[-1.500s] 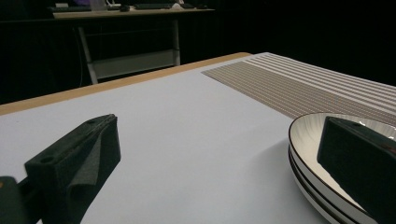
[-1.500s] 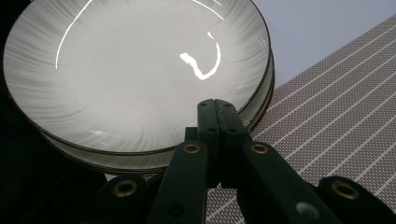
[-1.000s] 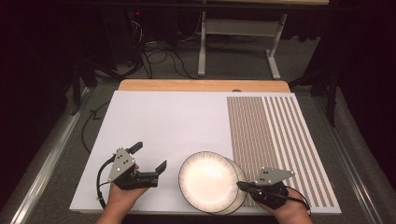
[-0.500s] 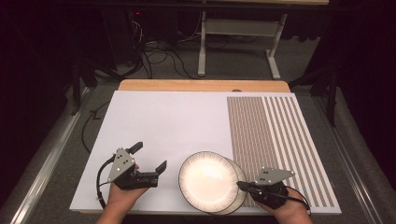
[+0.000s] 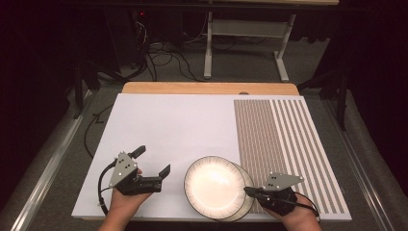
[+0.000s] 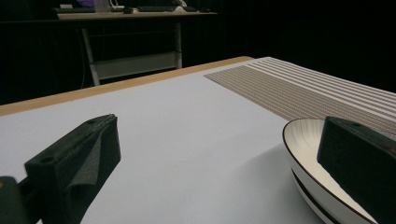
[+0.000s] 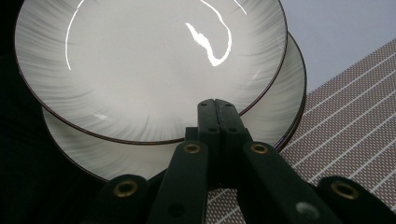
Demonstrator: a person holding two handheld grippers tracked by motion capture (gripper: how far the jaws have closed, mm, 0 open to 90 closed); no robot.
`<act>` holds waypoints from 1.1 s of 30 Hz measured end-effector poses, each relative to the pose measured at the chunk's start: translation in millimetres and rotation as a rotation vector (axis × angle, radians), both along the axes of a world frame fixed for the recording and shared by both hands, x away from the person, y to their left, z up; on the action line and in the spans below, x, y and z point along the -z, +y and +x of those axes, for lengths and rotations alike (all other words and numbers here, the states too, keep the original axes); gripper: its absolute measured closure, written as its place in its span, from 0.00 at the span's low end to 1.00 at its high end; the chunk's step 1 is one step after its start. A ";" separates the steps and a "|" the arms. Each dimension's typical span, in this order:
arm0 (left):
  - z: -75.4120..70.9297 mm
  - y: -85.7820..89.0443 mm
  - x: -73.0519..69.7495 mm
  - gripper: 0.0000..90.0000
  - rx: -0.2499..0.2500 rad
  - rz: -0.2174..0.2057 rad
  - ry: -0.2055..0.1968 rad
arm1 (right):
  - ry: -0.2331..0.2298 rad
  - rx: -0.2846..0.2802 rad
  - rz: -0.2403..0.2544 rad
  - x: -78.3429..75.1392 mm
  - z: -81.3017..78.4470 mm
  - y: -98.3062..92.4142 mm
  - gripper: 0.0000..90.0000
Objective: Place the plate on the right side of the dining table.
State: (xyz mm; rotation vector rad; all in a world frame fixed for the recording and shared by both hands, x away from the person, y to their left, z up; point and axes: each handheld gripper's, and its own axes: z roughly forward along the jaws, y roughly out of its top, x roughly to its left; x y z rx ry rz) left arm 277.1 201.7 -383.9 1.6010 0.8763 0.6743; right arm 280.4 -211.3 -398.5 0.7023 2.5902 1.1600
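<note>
nothing has moved since the earlier frames: the right gripper (image 5: 251, 191), jaws together, pinches the top plate (image 5: 214, 185) rim at 3 o'clock, left gripper (image 5: 153, 162) agape at 9; lift level, slowly, off the lower plate (image 5: 247, 197)

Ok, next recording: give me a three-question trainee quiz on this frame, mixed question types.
1. True or false: the left gripper has its jaws closed.
2. How many plates lie on the table?
3. Multiple choice: the right gripper points at A) the top plate's rim, B) the striped mat, C) the white sheet.

Key: 1 false, the jaws stand wide apart. 2 two, the top plate stacked off-centre on the lower plate. 3 A, with the jaws pressed together at that rim.
</note>
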 end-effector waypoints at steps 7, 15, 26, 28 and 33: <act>0.0 0.6 -0.4 0.00 0.003 -0.003 0.005 | 0.001 0.009 0.008 0.6 0.0 0.0 1.00; 0.2 0.7 -0.2 0.00 0.003 -0.004 0.005 | 0.010 0.008 0.005 1.0 -0.1 -0.5 1.00; 0.6 1.7 -0.2 0.00 0.004 -0.011 0.010 | 0.014 0.006 0.005 1.9 -0.6 -1.2 1.00; 0.6 2.0 -0.3 0.00 0.004 -0.014 0.010 | 0.014 0.006 0.008 2.2 -0.6 -1.5 1.00; 0.6 3.0 -0.5 0.00 0.004 -0.018 0.012 | 0.025 -0.023 -0.016 5.7 -2.0 6.9 1.00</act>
